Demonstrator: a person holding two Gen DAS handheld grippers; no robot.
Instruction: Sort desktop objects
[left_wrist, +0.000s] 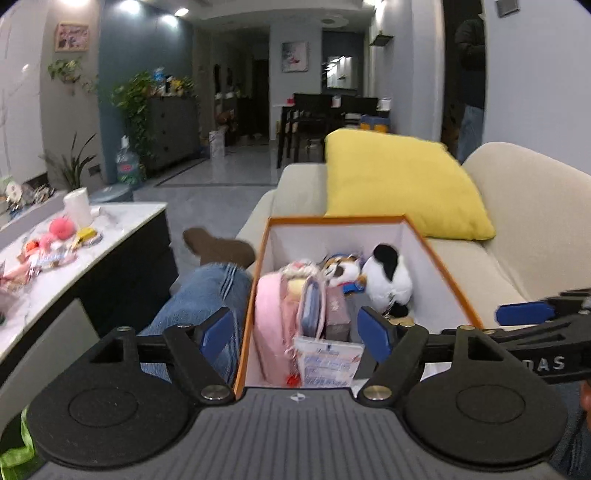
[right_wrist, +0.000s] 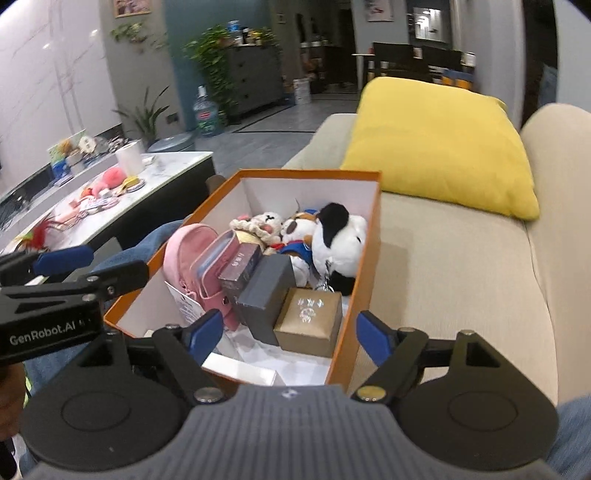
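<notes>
Left gripper (left_wrist: 299, 332): we see its blue pads spread wide with nothing pinched between them. It hangs over the near end of the box, so we judge it free for the next pick.
Right gripper (right_wrist: 290, 338): also spread, and empty. It hovers over the box's near right corner, and its blue tip shows at the right edge of the left wrist view.
Orange box (right_wrist: 364, 258): it sits on the sofa beside the person's knee, near both hands. We take that spot as chosen so that items from the table travel only a short way.
Box contents, far end: the black-and-white plush (right_wrist: 338, 243) and a calico plush (left_wrist: 340, 271) lean against the far wall, soft things bunched together.
Box contents, middle: the pink pouch (right_wrist: 188, 247) stands on edge against the left wall, with a dark box (right_wrist: 266, 291) and a gold box (right_wrist: 308, 321) packed beside it. Standing them upright saves floor space.
Box contents, near end: a flat white item lies on the bottom. What it is we cannot quite tell; it may be a card or a slim carton.
Coffee table (left_wrist: 122, 221): far left, well apart from the box. It carries a paper roll (left_wrist: 77, 206), a pink ball (left_wrist: 61, 228) and small loose trinkets that we judge not yet sorted.
Sofa (right_wrist: 461, 277): the yellow cushion (left_wrist: 402, 184) rests just beyond the box, not touching it as far as we can see.
Jeans leg (left_wrist: 207, 299): it lies left of the box, between box and table.
</notes>
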